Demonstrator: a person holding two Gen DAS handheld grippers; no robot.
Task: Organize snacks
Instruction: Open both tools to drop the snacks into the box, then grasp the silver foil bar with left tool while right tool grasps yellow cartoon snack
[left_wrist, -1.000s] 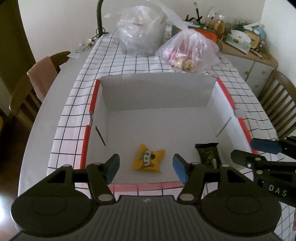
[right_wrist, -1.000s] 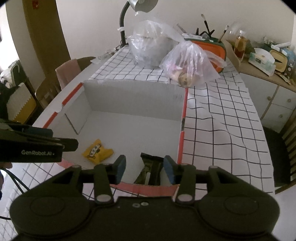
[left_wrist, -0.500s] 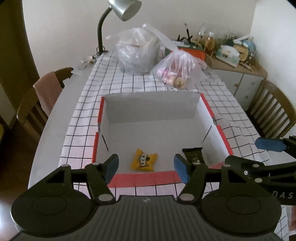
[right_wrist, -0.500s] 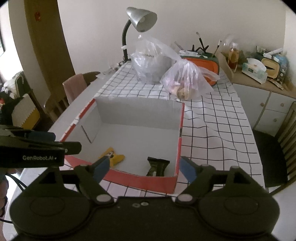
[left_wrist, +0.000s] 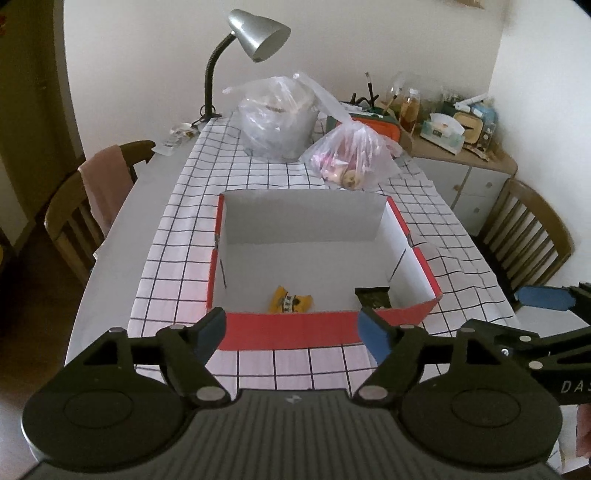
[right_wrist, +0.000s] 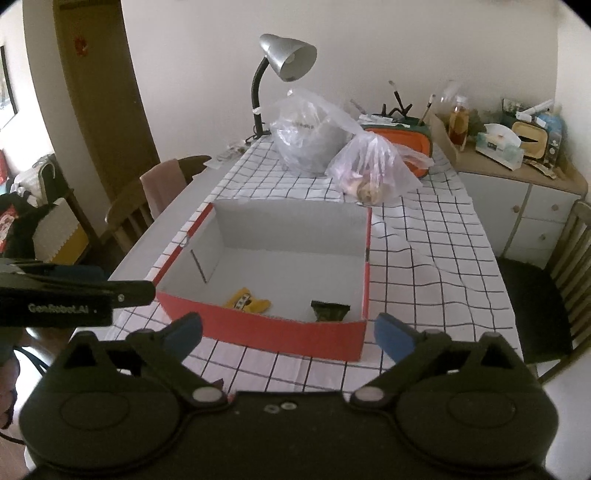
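Checked tablecloth (left_wrist: 258, 184) bears red box (left_wrist: 295, 328) holding yellow snack (left_wrist: 290, 303).

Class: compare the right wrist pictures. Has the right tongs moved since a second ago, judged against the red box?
Yes. The right tongs has pulled back and up: its opening, empty tips now sit outside the red box's near wall.

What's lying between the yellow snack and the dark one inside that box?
Nothing: only bare white box floor separates the yellow packet from the dark packet, as the right wrist view shows.
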